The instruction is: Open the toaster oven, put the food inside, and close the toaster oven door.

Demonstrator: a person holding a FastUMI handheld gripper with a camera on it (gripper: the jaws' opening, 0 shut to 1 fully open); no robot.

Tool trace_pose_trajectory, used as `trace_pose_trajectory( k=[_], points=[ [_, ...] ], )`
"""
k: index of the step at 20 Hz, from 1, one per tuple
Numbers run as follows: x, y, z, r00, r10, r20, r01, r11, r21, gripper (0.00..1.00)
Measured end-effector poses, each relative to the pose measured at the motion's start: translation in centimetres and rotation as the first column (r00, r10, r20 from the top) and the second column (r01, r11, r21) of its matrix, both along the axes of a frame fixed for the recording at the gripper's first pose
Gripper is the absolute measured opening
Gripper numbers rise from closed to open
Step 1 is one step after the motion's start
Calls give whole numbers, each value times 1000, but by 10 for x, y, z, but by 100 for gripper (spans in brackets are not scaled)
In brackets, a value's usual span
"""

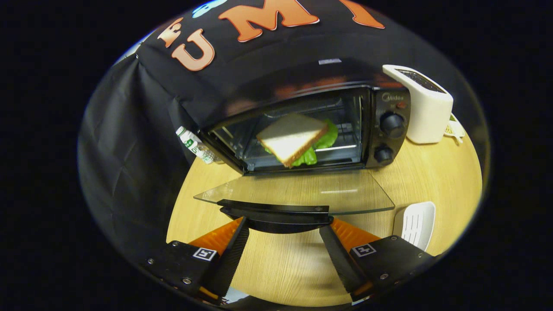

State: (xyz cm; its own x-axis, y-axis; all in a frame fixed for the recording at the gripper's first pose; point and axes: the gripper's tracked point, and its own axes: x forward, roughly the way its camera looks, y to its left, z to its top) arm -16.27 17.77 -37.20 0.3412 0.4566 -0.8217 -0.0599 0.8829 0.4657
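Observation:
A black toaster oven (302, 99) stands on the wooden table, its glass door (298, 192) folded down flat toward me. Inside, on the rack, lies a sandwich (293, 138) of white bread with green lettuce sticking out. The door's black handle (276, 214) runs along the door's near edge. My gripper (285, 226) is open, its fingertips just under and at either end of that handle, with nothing pressed between them.
A white pop-up toaster (425, 106) stands right of the oven. A white slotted spatula (414, 224) lies on the table (432, 172) near my right finger. A small bottle (194, 144) sits left of the oven, by the black cloth.

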Motion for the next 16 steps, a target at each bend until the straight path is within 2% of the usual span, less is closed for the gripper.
trace_pose_trajectory(
  k=[8, 11, 13, 16],
  points=[
    [55, -6, 22, 989, -108, 97, 104, 993, 50, 97],
    [76, -12, 27, 982, -120, 149, 115, 993, 41, 97],
    [93, -16, 32, 969, -141, 204, 134, 990, 47, 97],
    [104, -16, 38, 958, -182, 223, 167, 982, 84, 97]
  ],
)
